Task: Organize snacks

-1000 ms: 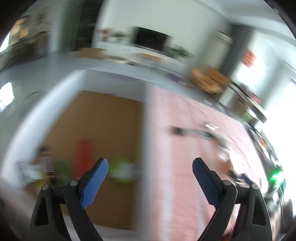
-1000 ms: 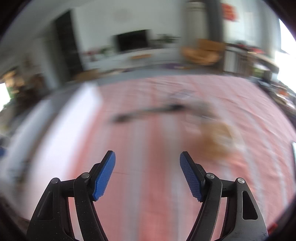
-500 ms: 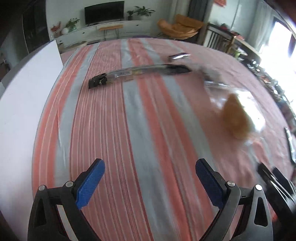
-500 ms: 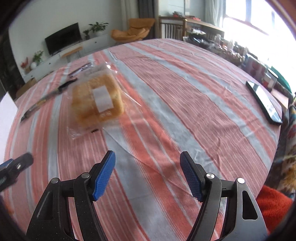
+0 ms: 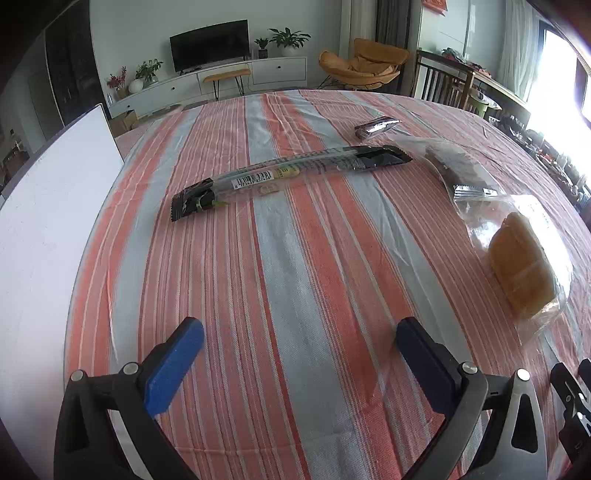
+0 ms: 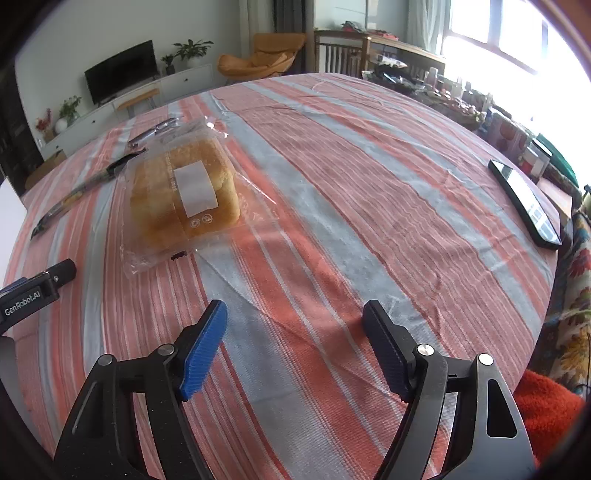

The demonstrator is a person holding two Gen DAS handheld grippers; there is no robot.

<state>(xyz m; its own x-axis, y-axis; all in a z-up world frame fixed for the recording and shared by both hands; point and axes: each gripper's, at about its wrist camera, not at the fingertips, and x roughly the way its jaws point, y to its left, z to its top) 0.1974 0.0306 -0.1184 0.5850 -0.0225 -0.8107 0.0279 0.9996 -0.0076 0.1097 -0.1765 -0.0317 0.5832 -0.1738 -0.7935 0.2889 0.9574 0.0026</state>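
wall: white | TV (image 5: 209, 43) on low cabinet (image 5: 207, 83) | orange armchair (image 5: 364, 64) | window (image 6: 517, 33) bright

It was a home living room: a television (image 5: 209, 44) on a white sideboard (image 5: 221, 79), potted plants (image 5: 288, 37), an orange armchair (image 5: 364, 64).

Each gripper, left gripper (image 5: 300, 338) and right gripper (image 6: 294, 318), had black plastic arms with triangular cut-outs, silver pivot screws, and ribbed blue pads (image 6: 204, 349) on the fingers. White "GenRobot.AI" lettering marked the left unit's black side.
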